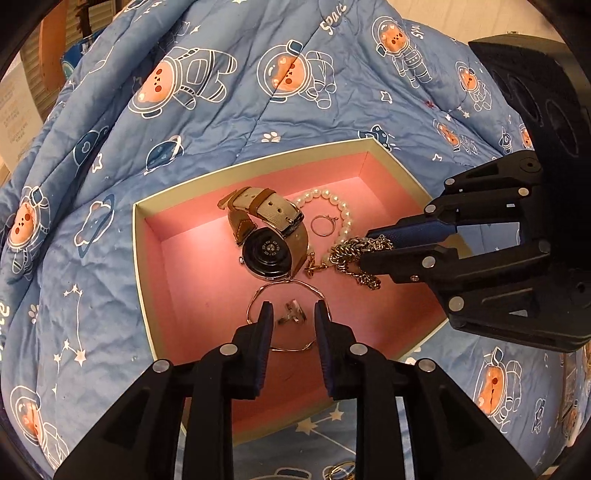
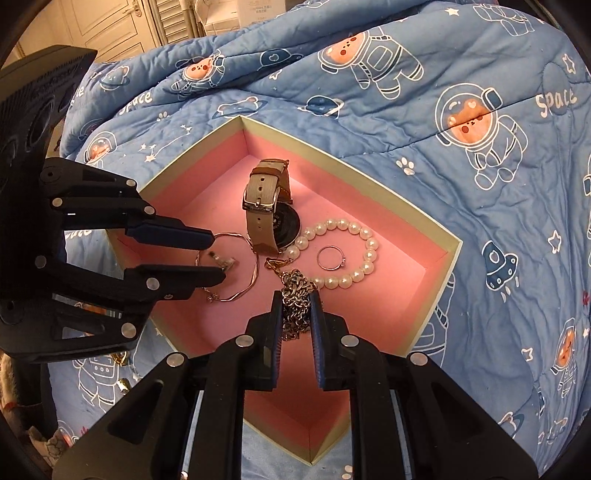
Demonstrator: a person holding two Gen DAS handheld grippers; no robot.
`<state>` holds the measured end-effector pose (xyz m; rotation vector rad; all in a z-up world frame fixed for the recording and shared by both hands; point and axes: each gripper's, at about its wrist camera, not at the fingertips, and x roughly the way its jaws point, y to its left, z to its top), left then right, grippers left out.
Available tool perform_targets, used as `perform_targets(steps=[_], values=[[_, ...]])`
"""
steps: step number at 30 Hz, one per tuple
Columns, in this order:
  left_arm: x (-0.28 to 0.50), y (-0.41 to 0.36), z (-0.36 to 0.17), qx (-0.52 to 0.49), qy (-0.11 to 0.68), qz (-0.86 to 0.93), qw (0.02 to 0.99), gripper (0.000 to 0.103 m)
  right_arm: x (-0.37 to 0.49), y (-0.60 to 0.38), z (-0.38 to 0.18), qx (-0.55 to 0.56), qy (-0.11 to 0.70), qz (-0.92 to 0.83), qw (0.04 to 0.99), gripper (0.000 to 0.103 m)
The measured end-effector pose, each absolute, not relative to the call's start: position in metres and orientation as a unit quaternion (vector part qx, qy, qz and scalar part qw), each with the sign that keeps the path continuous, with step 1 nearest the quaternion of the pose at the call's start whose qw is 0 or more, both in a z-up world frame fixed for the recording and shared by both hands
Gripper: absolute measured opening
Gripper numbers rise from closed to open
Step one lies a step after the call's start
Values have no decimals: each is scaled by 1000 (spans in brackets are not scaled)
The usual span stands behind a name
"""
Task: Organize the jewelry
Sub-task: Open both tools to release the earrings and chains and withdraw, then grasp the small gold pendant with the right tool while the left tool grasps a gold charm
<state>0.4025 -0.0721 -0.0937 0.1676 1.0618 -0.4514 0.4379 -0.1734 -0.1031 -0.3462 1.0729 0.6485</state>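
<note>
Two grippers over box (image 2: 424,229) | right gripper (image 2: 295,306) jaws clamping chain (image 2: 295,291) | left gripper (image 1: 293,314) jaws apart

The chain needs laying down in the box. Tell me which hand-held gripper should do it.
Right. The right hand-held gripper is already shut on the chain above the pink box; the left hand-held gripper is open, empty.

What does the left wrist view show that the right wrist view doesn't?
Only the left wrist view shows the right gripper side-on, its fingers shut on the metal chain. Only the right wrist view shows the left gripper side-on, open over a small earring, plus a white door. Both show the pink box, watch, pearl bracelet, ring and thin bangle.
</note>
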Motion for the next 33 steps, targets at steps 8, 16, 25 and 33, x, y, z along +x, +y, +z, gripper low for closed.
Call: perform_targets(steps=[8,16,25,33], values=[[386,-68,-69,102,456,-223,855,65,436,-172,-94,-172,483,315,799,27],[352,-46,-34,102,391,-206,891,90,428,-188,-64,-136,436,297,839,68],[291,-19,-51,37,382,-160,909,96,361,-225,-52,-55,407,260,874,80],[244,-9,-79,20,390,-114,914,96,303,-248,-78,-37,425,210,880,80]])
